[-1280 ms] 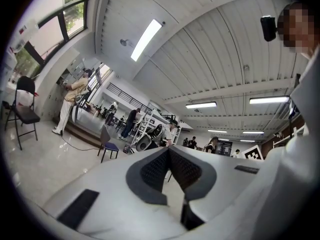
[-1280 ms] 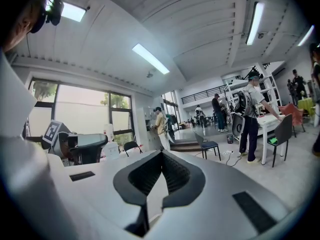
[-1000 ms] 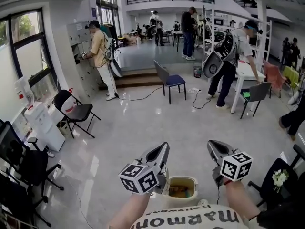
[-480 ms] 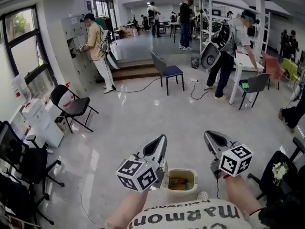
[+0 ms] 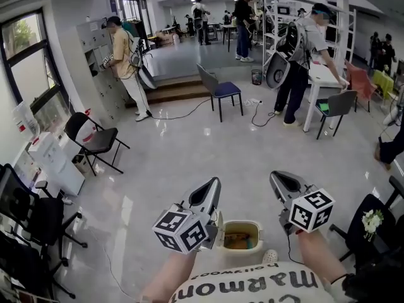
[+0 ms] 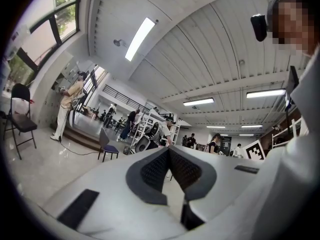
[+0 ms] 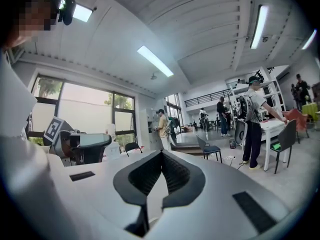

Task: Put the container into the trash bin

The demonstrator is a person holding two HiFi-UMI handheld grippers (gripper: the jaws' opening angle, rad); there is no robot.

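A cream trash bin [image 5: 257,240] stands on the floor just in front of me, between my two grippers, with brownish contents inside; I cannot make out the container on its own. My left gripper [image 5: 213,183] hovers over the bin's left edge and partly hides it. It is shut, its dark pads [image 6: 156,169] meeting at the tip with nothing between them. My right gripper [image 5: 276,177] is up to the right of the bin, also shut and empty, its pads [image 7: 175,173] touching at the tip [image 7: 161,153].
A small white ball-like object [image 5: 269,256] lies by the bin. A black office chair [image 5: 31,219] is at left, and a dark chair holding flowers [image 5: 369,227] at right. Further off are a folding chair [image 5: 95,141], a blue chair [image 5: 221,93], a table [image 5: 325,79] and several people.
The head view has tilted slightly, so the room sits a little higher in frame. Both grippers stay shut, in almost the same place over the bin.
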